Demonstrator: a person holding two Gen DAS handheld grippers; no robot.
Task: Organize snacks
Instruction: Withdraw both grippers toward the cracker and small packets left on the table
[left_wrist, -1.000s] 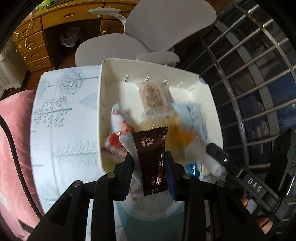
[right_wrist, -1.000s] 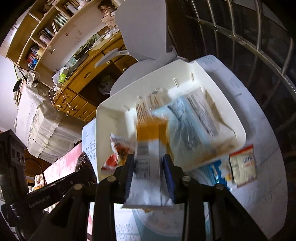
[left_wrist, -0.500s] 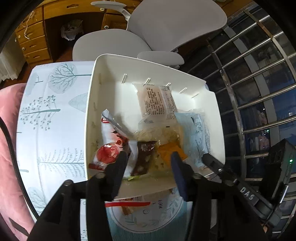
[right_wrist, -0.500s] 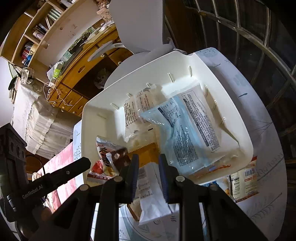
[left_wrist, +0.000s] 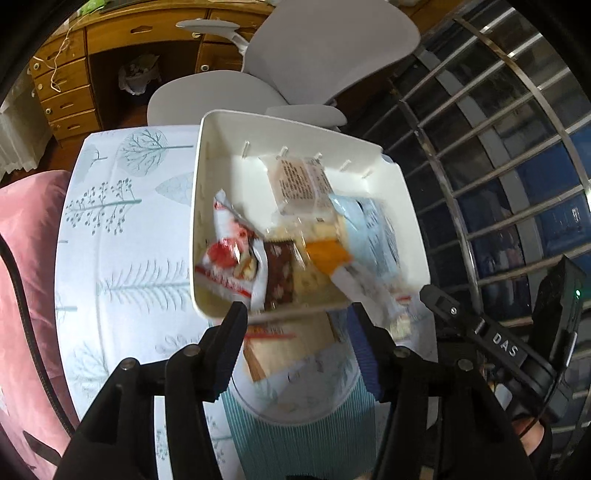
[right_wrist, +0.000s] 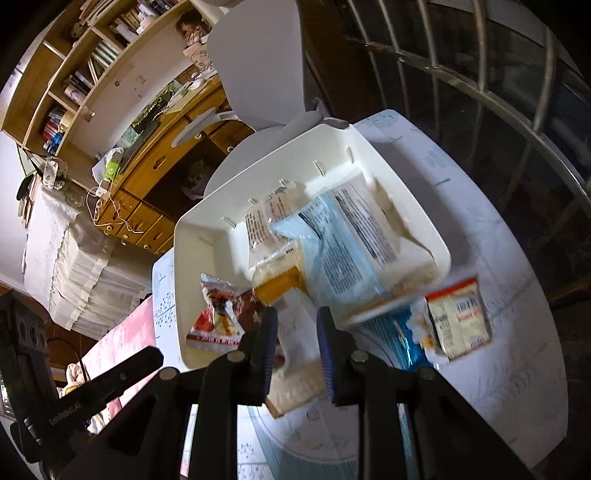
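While one white basket (left_wrist: 207, 206) holds six snack packets, three lie outside.

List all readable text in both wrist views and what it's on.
"DAS": white letters on the black right gripper body, seen in the left wrist view.
"GenRobot.AI": white letters on the black left gripper body, seen in the right wrist view; small, partly blurred.
Print on the clear-wrapped pale snack, light blue packet and barcoded cream packet: too blurred to read.
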